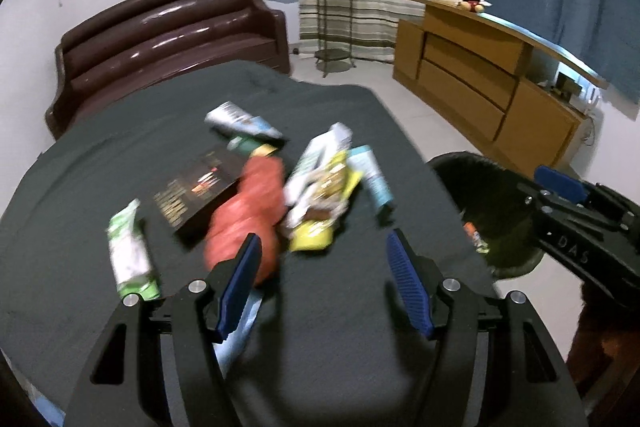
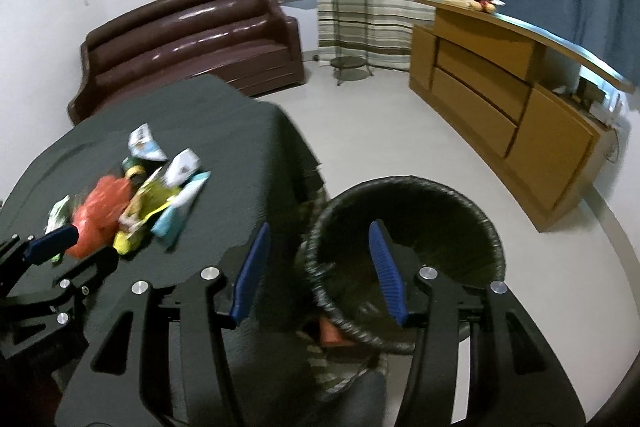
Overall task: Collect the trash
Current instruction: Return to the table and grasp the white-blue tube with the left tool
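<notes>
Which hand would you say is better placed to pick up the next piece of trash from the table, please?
Left, probably: the left gripper is open over the table, facing the red bag; the right gripper is empty over the bin.

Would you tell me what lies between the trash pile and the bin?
Only bare dark tablecloth separates the trash pile from the bin, clearest in the right wrist view.

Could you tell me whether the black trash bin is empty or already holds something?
Not empty: the trash bin holds at least one wrapper, seen by its inner wall.
</notes>
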The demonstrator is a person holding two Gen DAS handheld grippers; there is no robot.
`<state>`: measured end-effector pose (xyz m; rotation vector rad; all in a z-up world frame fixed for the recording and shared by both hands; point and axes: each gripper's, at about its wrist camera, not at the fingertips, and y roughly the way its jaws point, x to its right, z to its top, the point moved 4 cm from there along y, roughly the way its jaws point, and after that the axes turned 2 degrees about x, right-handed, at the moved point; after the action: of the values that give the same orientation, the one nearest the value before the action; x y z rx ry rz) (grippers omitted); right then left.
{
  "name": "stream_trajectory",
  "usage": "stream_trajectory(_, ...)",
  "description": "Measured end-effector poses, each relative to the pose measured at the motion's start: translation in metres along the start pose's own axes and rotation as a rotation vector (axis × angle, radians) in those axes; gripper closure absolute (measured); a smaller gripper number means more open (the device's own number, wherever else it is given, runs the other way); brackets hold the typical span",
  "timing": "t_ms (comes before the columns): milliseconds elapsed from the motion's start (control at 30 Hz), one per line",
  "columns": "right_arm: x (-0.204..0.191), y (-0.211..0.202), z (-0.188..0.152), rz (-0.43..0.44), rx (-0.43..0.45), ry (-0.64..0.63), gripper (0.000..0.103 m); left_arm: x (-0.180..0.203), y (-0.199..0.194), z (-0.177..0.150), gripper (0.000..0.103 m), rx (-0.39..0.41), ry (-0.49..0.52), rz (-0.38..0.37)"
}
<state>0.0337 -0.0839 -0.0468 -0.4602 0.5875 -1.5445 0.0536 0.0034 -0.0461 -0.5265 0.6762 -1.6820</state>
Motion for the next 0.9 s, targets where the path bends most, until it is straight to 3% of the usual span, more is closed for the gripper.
stream_trajectory(433,-0.039,-0.005,-0.024,0.048,-0.041,-0.068,0.053,-0.056,-0.004,-0.046,0.04,-0.059,-0.078,0.06)
stream_trajectory(600,-0.042,-0.005,-0.025,0.051,-0.046,-0.074,0.053,-0.06,0.0,-0.051,0.04,-0.07,-0.08,0.054)
stream_trajectory(767,-0.041,-0.005,-0.026,0.052,-0.047,-0.072,0.052,-0.058,0.001,-0.056,0.059,-0.063,-0.054,0.063)
stream_trajectory(833,-0.041,-0.005,-0.026,0.052,-0.048,-0.071,0.052,-0.059,0.0,-0.057,0.076,-0.055,-0.045,0.067)
stream_trajectory(900,-0.042,-0.005,-0.027,0.052,-0.047,-0.073,0.052,-0.059,-0.002,-0.057,0.085,-0.049,-0.043,0.043)
